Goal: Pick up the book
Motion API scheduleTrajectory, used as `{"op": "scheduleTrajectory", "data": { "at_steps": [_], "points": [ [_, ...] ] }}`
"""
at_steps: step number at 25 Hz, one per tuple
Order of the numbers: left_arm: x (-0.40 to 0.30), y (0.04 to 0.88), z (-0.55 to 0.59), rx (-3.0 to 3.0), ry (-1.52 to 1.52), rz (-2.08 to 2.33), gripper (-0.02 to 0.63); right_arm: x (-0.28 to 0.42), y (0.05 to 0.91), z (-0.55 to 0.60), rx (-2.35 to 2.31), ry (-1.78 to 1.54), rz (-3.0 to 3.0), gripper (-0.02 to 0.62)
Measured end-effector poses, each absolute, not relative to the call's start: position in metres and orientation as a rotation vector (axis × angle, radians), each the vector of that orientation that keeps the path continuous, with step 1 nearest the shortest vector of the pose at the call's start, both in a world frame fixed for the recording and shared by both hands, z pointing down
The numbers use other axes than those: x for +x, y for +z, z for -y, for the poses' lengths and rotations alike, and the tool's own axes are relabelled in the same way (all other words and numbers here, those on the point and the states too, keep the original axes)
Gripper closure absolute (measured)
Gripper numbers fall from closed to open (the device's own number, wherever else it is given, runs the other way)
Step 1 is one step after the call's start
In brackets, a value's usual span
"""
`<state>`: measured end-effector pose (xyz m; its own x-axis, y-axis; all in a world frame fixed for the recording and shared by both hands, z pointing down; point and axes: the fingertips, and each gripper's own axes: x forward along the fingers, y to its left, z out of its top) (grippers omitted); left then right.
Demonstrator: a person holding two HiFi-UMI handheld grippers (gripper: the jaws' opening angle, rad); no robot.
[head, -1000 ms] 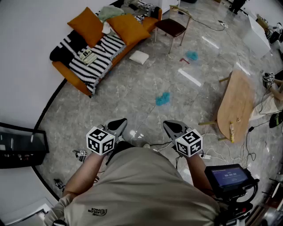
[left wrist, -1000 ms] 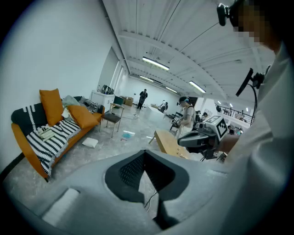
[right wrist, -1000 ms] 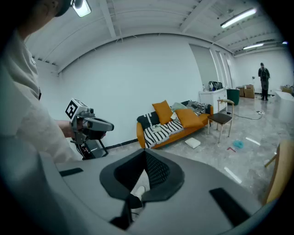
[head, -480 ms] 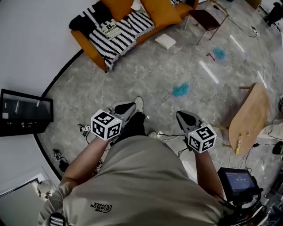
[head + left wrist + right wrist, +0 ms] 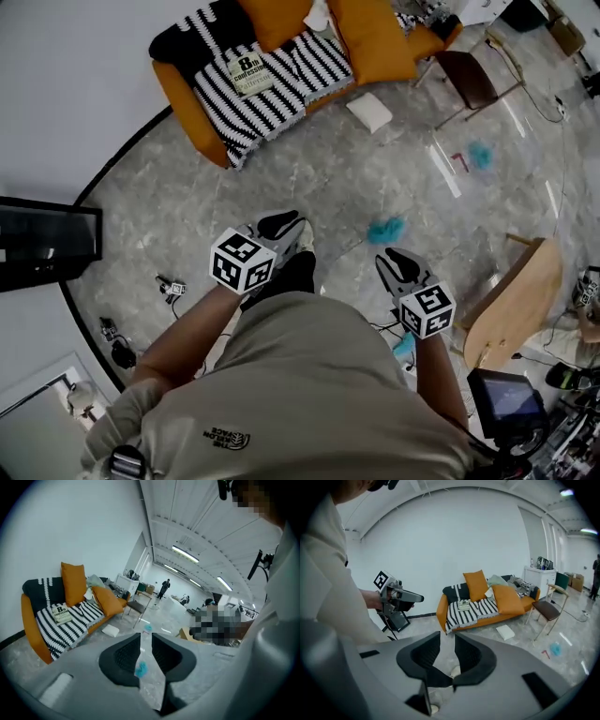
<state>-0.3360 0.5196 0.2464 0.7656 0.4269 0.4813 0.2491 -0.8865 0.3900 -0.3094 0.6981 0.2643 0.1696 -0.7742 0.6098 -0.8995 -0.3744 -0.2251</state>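
- Head view looked steeply down on a person standing on a grey stone floor point(image 5: 309, 173) with a gripper in each hand.
- The book point(image 5: 248, 73) lay face up on a black-and-white striped blanket point(image 5: 234, 117) spread over an orange sofa point(image 5: 181, 97). It was at about 11 o'clock from the person and well apart from both grippers.
- The left gripper point(image 5: 281, 223) pointed toward 1 o'clock. Its fingers had just been opening and stood a little apart, with nothing between them but the floor beyond.
- The right gripper point(image 5: 398, 262) pointed toward 11 o'clock. Its fingers had also just been opening and stood slightly wider apart, holding nothing.
- In the left gripper view, the book point(image 5: 61, 613) sat at 9 o'clock, off to the side of the parted fingers.
- In the right gripper view, the book point(image 5: 463, 605) sat at 12 o'clock, nearly in line with the gap between the fingers.
- Orange cushions point(image 5: 370, 37) leaned on the sofa at the book's 2 o'clock.
- A white pad point(image 5: 368, 112) lay on the floor just beside the sofa.
- A blue scrap point(image 5: 385, 229) lay on the floor near the right gripper.
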Motion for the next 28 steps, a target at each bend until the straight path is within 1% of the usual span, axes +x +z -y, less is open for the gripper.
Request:
{"op": "scheduleTrajectory", "data": {
  "at_steps": [4,8,14,21,23,26,28],
  "points": [
    [-0.276,0.244,-0.451,2.583,0.757,-0.398,0.541,-0.234,0.250,-0.618,2.165,0.963,1.724,0.489],
    [-0.234,0.253,-0.389,2.502,0.697,-0.245,0.538,-0.169,0.249,-0.540,2.039,0.931,1.830,0.489],
    [-0.229,0.261,-0.339,2.455,0.661,-0.113,0.534,-0.130,0.248,-0.447,1.885,0.887,1.965,0.491],
    [-0.118,0.331,-0.244,2.312,0.659,0.139,0.524,0.020,0.317,-0.300,1.610,0.936,2.130,0.483],
    [-0.108,0.342,-0.225,2.295,0.665,0.199,0.511,0.035,0.330,-0.263,1.542,0.915,2.161,0.477],
    [-0.112,0.347,-0.212,2.293,0.670,0.279,0.509,0.030,0.339,-0.227,1.445,0.885,2.201,0.474],
    [-0.084,0.363,-0.191,2.233,0.677,0.329,0.509,0.058,0.353,-0.187,1.362,0.911,2.232,0.472]
  ]
}}
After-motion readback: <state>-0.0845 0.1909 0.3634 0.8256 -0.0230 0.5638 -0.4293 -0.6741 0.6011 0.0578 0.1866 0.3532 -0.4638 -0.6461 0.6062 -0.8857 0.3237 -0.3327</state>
